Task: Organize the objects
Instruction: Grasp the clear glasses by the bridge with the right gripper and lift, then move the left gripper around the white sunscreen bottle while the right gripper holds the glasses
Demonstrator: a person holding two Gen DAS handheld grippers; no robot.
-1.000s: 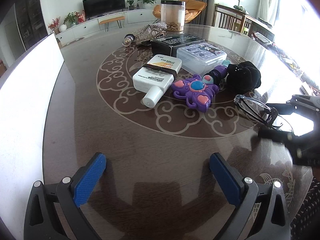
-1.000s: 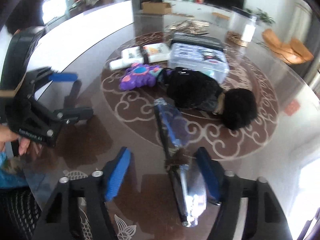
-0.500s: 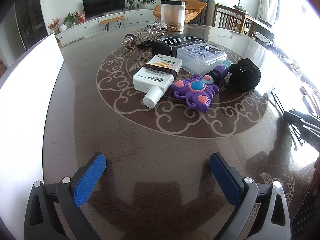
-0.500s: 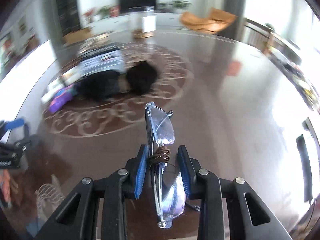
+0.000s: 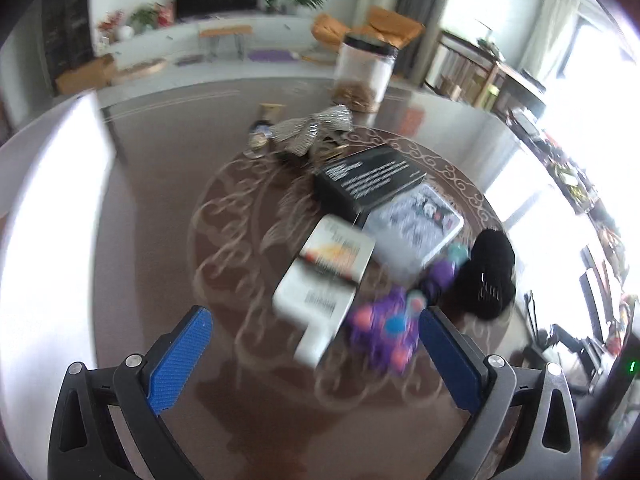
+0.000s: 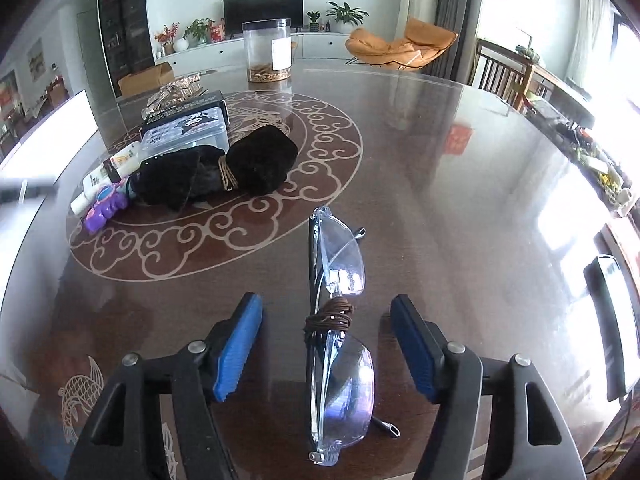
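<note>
Evidently the right gripper point(image 6: 326, 342) is letting go: its jaws are opening, the blue pads stand clear on both sides of the folded glasses point(image 6: 336, 320), and nothing presses the frame any more. The glasses stand on edge on the dark table point(image 6: 460, 184), lenses in line with the fingers, a brown cord wound round the bridge, which probably gave the pads something firmer than bare lens to pinch. They sit outside the pale scroll ring, well apart from the cluster of other things, so this looks like a chosen spot for them rather than a drop. The black pouch point(image 6: 224, 168) tied with a band lies inside the ring, with the purple toy point(image 6: 106, 208) just beside it. The left gripper point(image 5: 316, 348) hangs open and empty above the white bottle point(image 5: 320, 292), which lies on its side; that view is blurred, but its wide spread suggests it is lining up on the bottle next.
</note>
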